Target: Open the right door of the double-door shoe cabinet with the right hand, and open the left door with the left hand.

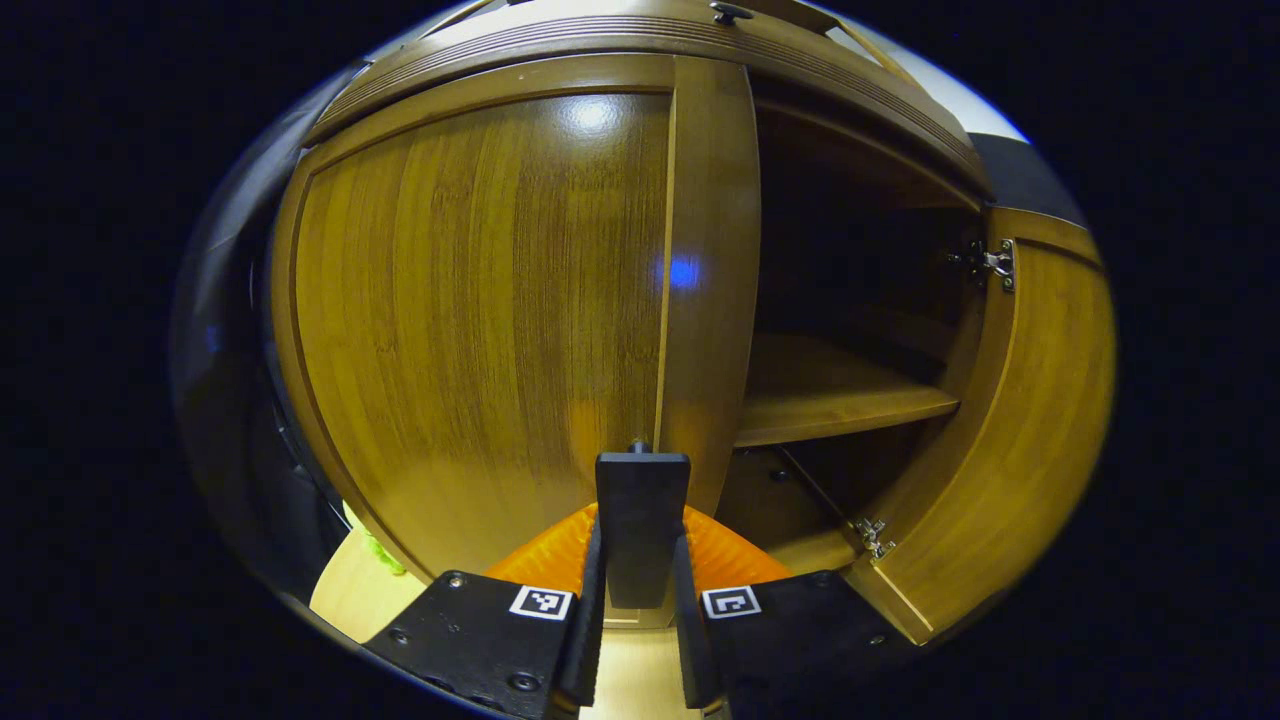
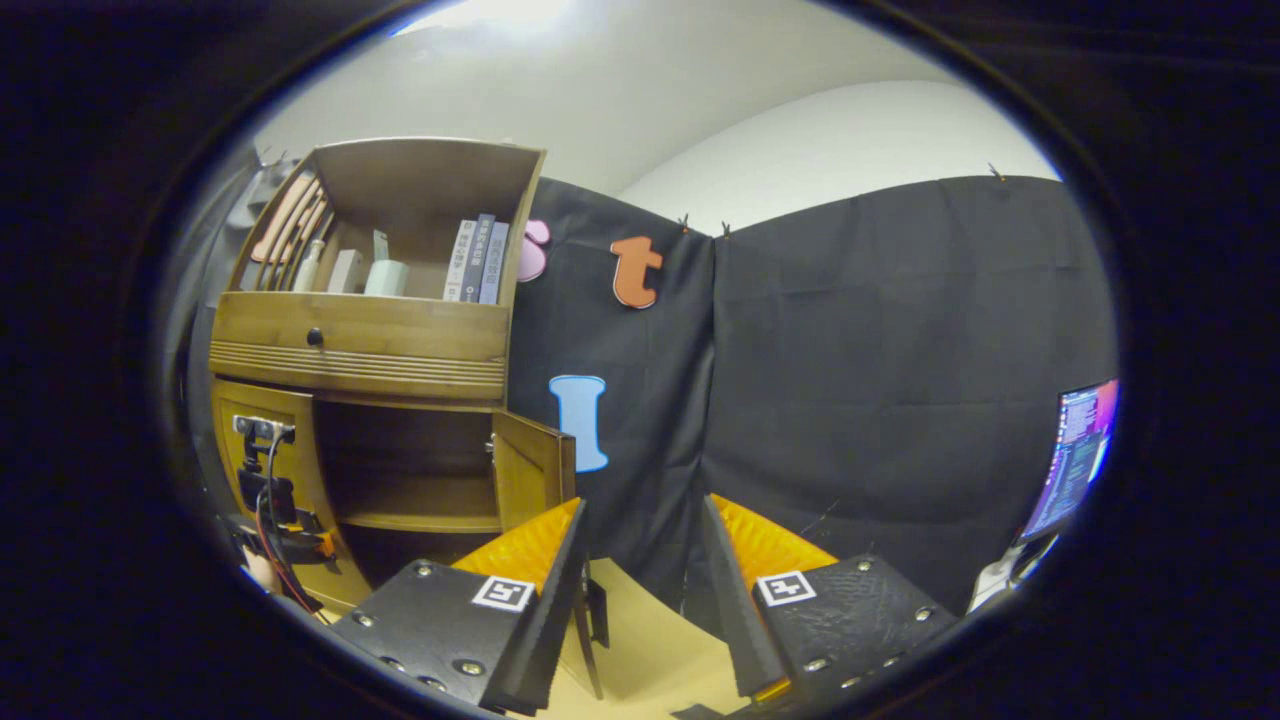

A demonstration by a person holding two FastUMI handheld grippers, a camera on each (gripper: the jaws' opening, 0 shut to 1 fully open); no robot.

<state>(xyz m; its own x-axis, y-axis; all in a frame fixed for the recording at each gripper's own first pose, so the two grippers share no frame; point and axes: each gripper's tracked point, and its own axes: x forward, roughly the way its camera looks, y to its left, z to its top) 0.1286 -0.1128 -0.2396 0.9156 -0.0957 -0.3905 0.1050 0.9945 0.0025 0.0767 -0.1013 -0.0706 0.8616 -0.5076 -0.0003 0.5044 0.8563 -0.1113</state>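
Two fingers of the left gripper (image 1: 640, 640) clamped on a dark handle (image 1: 642, 530) at bottom centre, left door (image 1: 480, 320) closed behind it, right door (image 1: 1020, 430) swung open at right, right gripper (image 2: 640, 600) jaws apart, shoe cabinet (image 2: 370, 400) far left.

a: left gripper view, what is obscured?
b: the handle (image 1: 642, 525) of the left door (image 1: 480, 330) sits between the jaws; its lower end is covered by them, and contact on either side cannot be confirmed. the cabinet interior (image 1: 860, 270) above the shelf (image 1: 840, 400) is too dark to read.
a: right gripper view?
b: the left gripper (image 2: 268, 490) at the left door is small, cut by the view's edge, its jaws indistinguishable. items on the upper shelf (image 2: 380, 275) are too small to identify. the monitor (image 2: 1075, 455) is cropped at the right.
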